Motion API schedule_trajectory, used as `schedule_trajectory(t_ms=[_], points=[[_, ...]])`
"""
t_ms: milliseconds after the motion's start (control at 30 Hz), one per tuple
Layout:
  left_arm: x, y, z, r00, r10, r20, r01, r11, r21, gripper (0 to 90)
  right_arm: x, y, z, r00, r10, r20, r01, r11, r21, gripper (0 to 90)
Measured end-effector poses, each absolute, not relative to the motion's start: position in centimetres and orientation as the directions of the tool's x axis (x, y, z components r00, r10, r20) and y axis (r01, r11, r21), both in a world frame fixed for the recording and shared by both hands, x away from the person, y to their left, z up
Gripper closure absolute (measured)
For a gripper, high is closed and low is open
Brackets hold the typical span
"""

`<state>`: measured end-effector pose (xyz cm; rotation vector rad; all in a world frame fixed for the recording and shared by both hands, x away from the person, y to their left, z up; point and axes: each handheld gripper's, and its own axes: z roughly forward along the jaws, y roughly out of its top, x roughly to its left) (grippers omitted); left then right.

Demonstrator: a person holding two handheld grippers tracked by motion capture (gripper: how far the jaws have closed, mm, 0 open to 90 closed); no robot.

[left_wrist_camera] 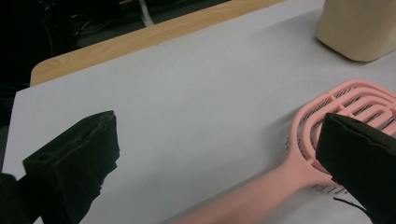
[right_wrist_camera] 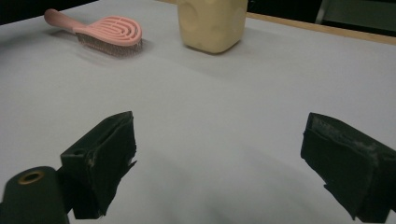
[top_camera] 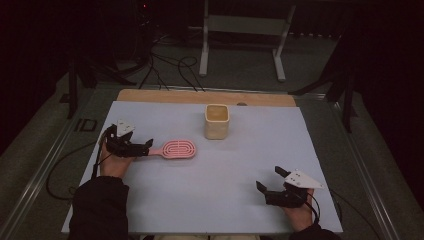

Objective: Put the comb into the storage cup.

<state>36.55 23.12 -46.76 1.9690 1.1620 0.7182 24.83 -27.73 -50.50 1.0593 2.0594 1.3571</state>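
Observation:
A pink vented hairbrush [top_camera: 179, 148] lies bristles down on the white mat [top_camera: 230, 170], its handle pointing left. My left gripper [top_camera: 142, 147] is at the end of that handle and stands open. In the left gripper view the handle runs low between the two jaws, and the right jaw covers part of the brush [left_wrist_camera: 355, 100] head. A cream cup [top_camera: 216, 121] stands upright beyond the brush. My right gripper [top_camera: 270, 179] rests open near the front right of the mat with nothing between its jaws. From there the brush [right_wrist_camera: 109, 30] and cup [right_wrist_camera: 212, 23] lie far ahead.
A wooden table edge [top_camera: 200, 96] runs along the back of the mat. Behind the table stands a white metal frame [top_camera: 242, 30], and cables [top_camera: 170, 70] lie on the dark floor. The cup [left_wrist_camera: 359, 28] is at the upper right in the left gripper view.

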Motion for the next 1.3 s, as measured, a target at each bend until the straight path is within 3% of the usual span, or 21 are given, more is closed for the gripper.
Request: schedule_trajectory(t_ms=[1300], points=[[38.1,23.0,-48.5,0.409,0.908,0.090,0.569,-0.331,0.753,0.2,24.9,-27.6,-50.6,-0.607,0.794,0.040,0.351,0.223,0.909,9.9]])
